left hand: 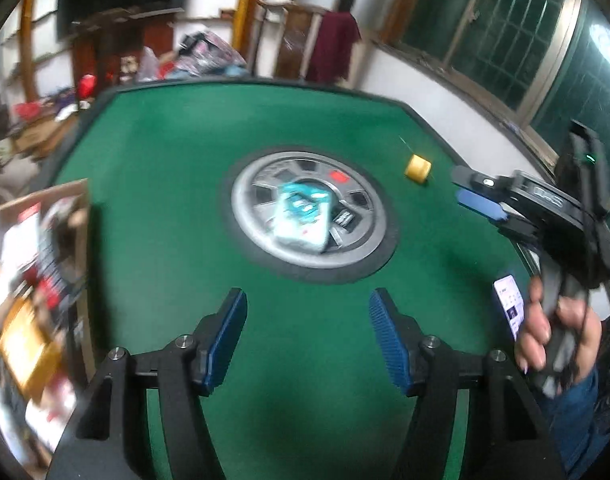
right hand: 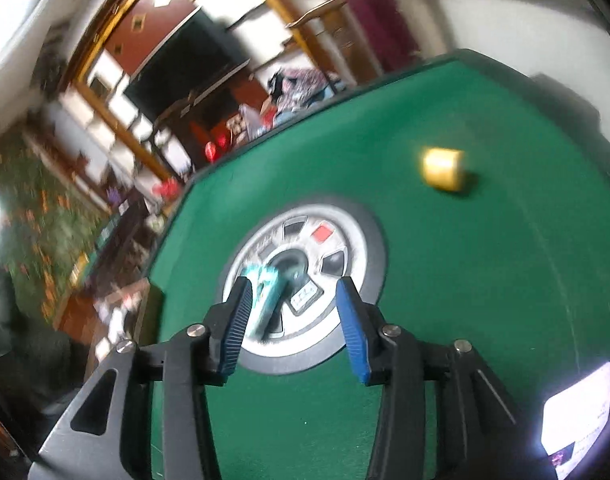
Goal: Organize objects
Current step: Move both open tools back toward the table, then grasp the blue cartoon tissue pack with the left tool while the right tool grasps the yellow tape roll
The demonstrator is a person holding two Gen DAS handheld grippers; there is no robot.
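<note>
On the green table's [left hand: 153, 168] round silver hub [left hand: 249, 200], a teal packet [left hand: 303, 216] is lying while I am holding my left gripper [left hand: 307, 338] and right gripper [right hand: 293, 320] part-open, both empty; a yellow block [left hand: 418, 167] is sitting beyond that hub.

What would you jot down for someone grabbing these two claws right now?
Left claw: open, empty, above the green table.
Right claw: open, empty, aimed at the round centre panel.
Teal-and-white packet lies on that panel; small yellow block sits apart, towards the far side. A lit phone lies at the near right edge.
Done: cannot tell.
Left: packet and block both loose.
</note>
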